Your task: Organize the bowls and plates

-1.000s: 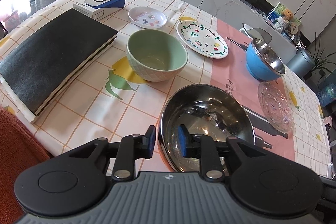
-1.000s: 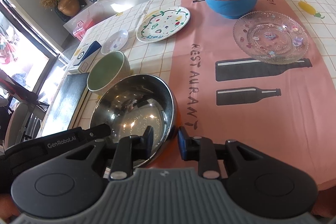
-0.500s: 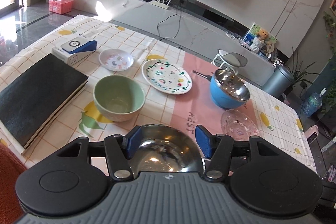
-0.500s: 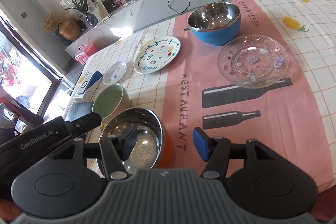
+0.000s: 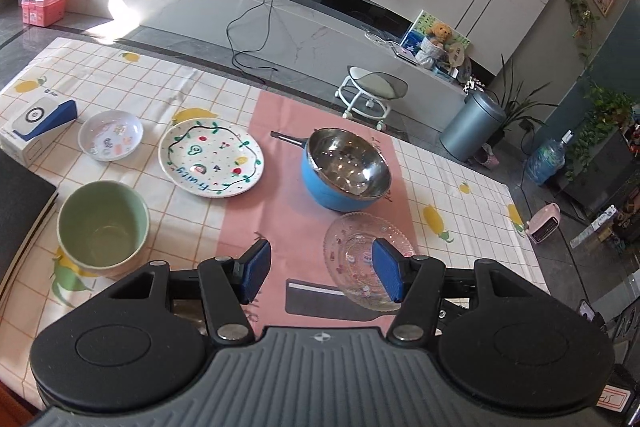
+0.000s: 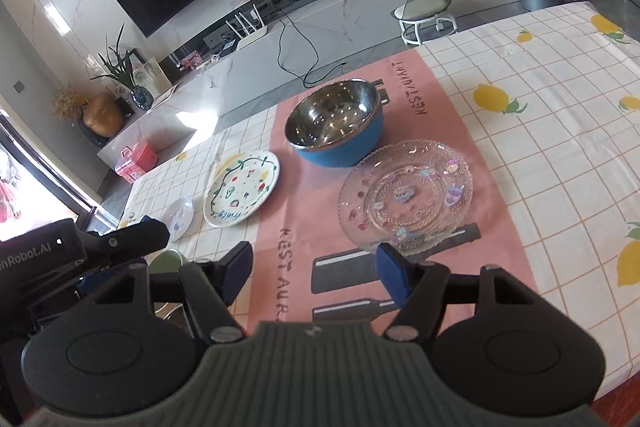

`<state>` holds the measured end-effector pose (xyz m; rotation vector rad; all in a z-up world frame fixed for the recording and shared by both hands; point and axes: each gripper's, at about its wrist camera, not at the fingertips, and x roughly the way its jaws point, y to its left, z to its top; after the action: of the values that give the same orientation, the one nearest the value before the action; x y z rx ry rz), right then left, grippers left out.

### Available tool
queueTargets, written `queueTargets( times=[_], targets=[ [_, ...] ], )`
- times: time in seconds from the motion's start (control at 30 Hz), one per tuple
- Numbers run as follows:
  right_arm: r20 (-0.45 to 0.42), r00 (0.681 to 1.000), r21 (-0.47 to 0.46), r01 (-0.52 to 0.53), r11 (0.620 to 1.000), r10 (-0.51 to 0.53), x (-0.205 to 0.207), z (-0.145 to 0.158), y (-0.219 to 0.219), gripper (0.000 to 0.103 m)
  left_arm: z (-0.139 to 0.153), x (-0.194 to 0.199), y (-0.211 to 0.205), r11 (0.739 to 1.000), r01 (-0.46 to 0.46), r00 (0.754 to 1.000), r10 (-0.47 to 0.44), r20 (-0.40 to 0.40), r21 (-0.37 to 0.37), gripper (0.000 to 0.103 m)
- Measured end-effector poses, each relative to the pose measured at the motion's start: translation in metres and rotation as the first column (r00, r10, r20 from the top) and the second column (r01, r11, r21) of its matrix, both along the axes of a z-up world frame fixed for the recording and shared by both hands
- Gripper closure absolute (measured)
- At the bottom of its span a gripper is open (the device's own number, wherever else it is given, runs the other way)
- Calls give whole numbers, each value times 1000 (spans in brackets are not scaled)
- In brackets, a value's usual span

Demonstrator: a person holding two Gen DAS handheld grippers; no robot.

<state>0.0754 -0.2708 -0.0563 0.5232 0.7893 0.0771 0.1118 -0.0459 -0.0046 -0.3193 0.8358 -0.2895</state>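
We hold the left gripper (image 5: pixel 322 273) wide and empty, the right gripper (image 6: pixel 314 273) opening on nothing, both above the bench (image 6: pixel 540 131) facing the glass plate (image 6: pixel 404 193), likely next.

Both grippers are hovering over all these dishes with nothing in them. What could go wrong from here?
The clear glass plate lies flat on the cloth, so a gripper might slip off its thin rim or chip it. The blue bowl sits close beside it and could get knocked. The right gripper, jaws opening, works close to the left gripper; they might collide.
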Motion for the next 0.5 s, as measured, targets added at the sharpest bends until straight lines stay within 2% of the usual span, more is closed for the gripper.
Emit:
queueTargets(
  times=[0.13,0.27,0.5],
  targets=[
    [10,1000,-24,20,1000,-20,16,0,-12,35,-1,21,-13,999,37,999,-37,-6,-1,35],
    [14,999,-49,30,998,-29,36,-1,-20,35,-11,47,-22,998,59,997,-59,-55,-4,35],
    [-1,999,-87,39,995,-40,79,-9,-34,36,-24,91,-28,996,70,991,-74,-109,-48,35]
  ],
)
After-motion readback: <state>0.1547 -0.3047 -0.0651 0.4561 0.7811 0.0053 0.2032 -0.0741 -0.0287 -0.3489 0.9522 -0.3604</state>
